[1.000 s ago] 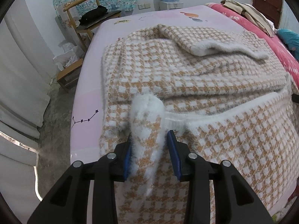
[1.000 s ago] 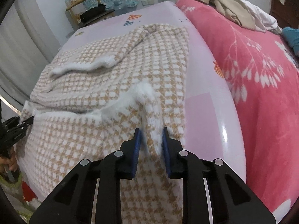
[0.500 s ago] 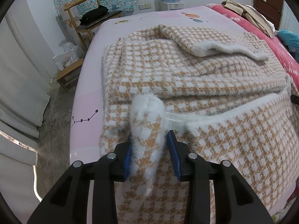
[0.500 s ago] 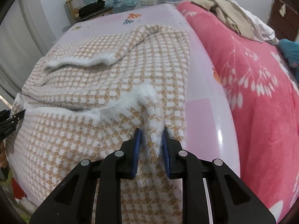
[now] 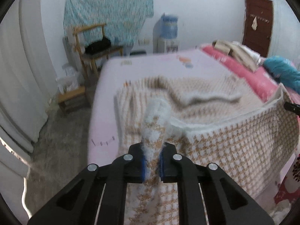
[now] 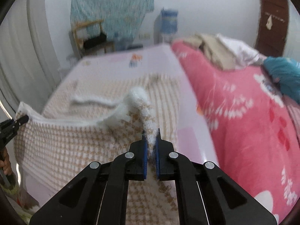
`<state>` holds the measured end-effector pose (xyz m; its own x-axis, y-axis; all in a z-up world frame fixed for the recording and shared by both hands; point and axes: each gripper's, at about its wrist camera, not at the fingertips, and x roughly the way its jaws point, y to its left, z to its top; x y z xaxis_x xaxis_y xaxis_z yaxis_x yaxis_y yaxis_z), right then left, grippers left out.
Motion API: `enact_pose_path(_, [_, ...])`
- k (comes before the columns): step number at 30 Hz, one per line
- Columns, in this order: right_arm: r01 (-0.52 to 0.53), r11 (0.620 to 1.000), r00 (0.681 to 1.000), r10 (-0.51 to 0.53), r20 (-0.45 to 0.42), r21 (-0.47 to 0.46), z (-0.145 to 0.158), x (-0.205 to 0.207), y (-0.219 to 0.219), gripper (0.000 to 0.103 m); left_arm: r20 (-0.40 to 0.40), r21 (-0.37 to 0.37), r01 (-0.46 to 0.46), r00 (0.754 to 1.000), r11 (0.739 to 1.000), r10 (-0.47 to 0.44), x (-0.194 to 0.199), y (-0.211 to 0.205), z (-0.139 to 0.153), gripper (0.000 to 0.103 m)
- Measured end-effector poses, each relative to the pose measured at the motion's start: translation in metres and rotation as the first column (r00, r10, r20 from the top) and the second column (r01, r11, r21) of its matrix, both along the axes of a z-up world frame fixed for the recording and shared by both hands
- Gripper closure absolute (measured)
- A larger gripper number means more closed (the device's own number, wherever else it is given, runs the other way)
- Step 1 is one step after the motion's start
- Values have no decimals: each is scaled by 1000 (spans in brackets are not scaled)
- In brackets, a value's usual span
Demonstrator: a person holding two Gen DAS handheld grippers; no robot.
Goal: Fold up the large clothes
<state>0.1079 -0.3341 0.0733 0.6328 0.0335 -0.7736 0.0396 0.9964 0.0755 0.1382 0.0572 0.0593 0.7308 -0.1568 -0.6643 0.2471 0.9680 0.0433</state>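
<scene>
Two tongs pinch the checked garment's fluffy hem.
Left tongs [image 5: 152, 161] closing, right tongs [image 6: 151, 156] clamped; checked garment [image 5: 225, 142] now lifted off the bed [image 5: 150, 69], earlier flat.

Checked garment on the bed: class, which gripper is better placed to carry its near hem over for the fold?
Neither alone. The left gripper and right gripper each pinch a hem corner of the checked garment.

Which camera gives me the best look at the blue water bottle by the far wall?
The left wrist view: the water bottle stands on its white dispenser against the far wall, both in full, though blurred. The right wrist view shows the same bottle more smeared, and the lifted bed edge hides the dispenser's lower part.
</scene>
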Motion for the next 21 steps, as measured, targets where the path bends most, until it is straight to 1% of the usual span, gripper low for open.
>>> enact_pose_path(2, [-4, 1000, 999, 3, 53, 14, 17, 8, -3, 98, 42, -9, 8, 999, 1000, -7, 5, -2, 19, 93])
enact_pose_path(4, [-12, 1000, 995, 11, 99, 17, 28, 27, -6, 98, 80, -24, 14, 997, 1000, -12, 19, -1, 33, 93])
enact_pose_path(8, [-35, 999, 984, 34, 174, 1, 43, 80, -12, 98, 172, -29, 20, 985, 999, -15, 68, -5, 61, 93])
enact_pose_path(10, [-45, 999, 981, 41, 192, 14, 43, 113, -16, 98, 185, -19, 17, 983, 1000, -13, 103, -10, 69, 93])
enact_pose_path(12, [-45, 999, 983, 39, 181, 24, 33, 150, -21, 98, 170, -11, 16, 985, 1000, -14, 138, -15, 67, 93])
enact_pose_path(13, [-43, 998, 987, 35, 159, 48, 24, 170, -25, 98, 153, -12, 15, 988, 1000, -13, 153, -16, 64, 93])
enact_pose_path(14, [-40, 996, 991, 30, 128, 78, 11, 189, -29, 98, 112, -12, 15, 994, 1000, -14, 176, -19, 55, 93])
enact_pose_path(16, [-31, 993, 999, 26, 47, 113, -21, 221, -33, 95, -1, -31, 6, 1000, 1000, -6, 218, -21, 27, 92])
enact_pose_path(17, [-28, 990, 999, 31, -25, 137, -44, 237, -36, 94, -70, -26, -3, 998, 1000, 1, 237, -22, 8, 91])
enact_pose_path(18, [-14, 988, 996, 27, -81, 151, -64, 248, -39, 88, -126, -32, -18, 992, 999, 14, 249, -21, -7, 90])
enact_pose_path(19, [-3, 986, 992, 24, -125, 168, -80, 255, -42, 80, -199, -58, -43, 980, 997, 30, 262, -17, -23, 90])
enact_pose_path(20, [14, 986, 984, 15, -175, 165, -97, 260, -45, 76, -279, -113, -76, 959, 991, 41, 274, -8, -39, 87])
enact_pose_path(21, [22, 986, 982, 11, -191, 165, -104, 261, -50, 65, -312, -162, -100, 949, 982, 45, 279, 1, -46, 85])
